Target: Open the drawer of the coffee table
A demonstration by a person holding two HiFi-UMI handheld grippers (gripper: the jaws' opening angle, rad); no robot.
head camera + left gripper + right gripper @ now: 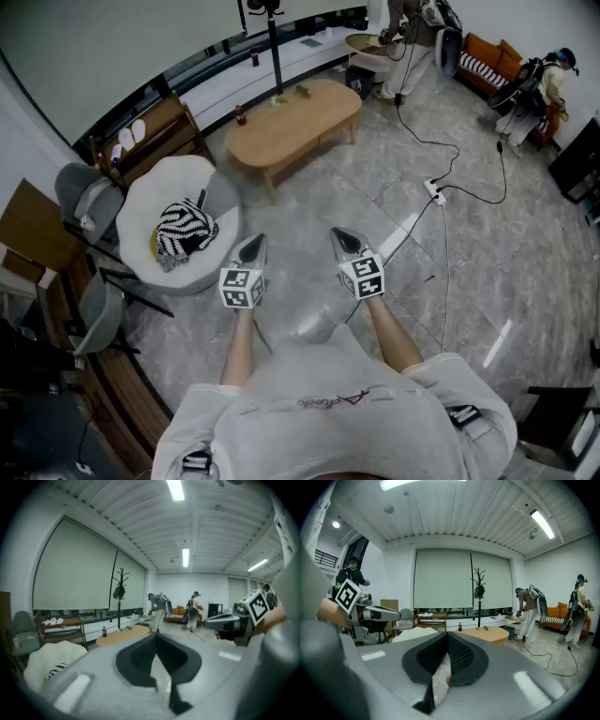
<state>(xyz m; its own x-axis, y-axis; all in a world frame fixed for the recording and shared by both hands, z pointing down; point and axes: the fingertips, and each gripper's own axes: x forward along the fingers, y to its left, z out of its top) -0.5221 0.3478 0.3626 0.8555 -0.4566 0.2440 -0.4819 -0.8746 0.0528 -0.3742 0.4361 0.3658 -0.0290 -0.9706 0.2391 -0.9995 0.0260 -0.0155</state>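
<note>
Coffee table (295, 127), a long oval wooden one, stands on the pale marble floor (309, 225) well ahead of both tongs, and neither reaches it. The left tongs (253, 246) have their jaws pressed fully together with nothing between them, as the left gripper view (155, 636) shows. The right tongs (345, 240) are likewise closed and empty (446, 635). Both are held side by side on the near side of the coffee table, tilted slightly down and pointing toward it.

Its drawer is probably the panel along the near long side, but from this far off the front is too small to make out.

A few small green things (302, 91) lie on the table top near its far edge. A dark coat stand (272, 47) rises at the far side of the table. A cola bottle (240, 115) stands just off the table's left end. A white round armchair (169, 192) with a black-and-white striped cushion (185, 228) sits near that same end, closer to the person. A wooden shelf (150, 131) with plates is beyond the armchair. To the table's right a power strip (434, 192) and its black cable lie on the floor. Farther right, people (536, 89) stand by an orange sofa (487, 56).
</note>
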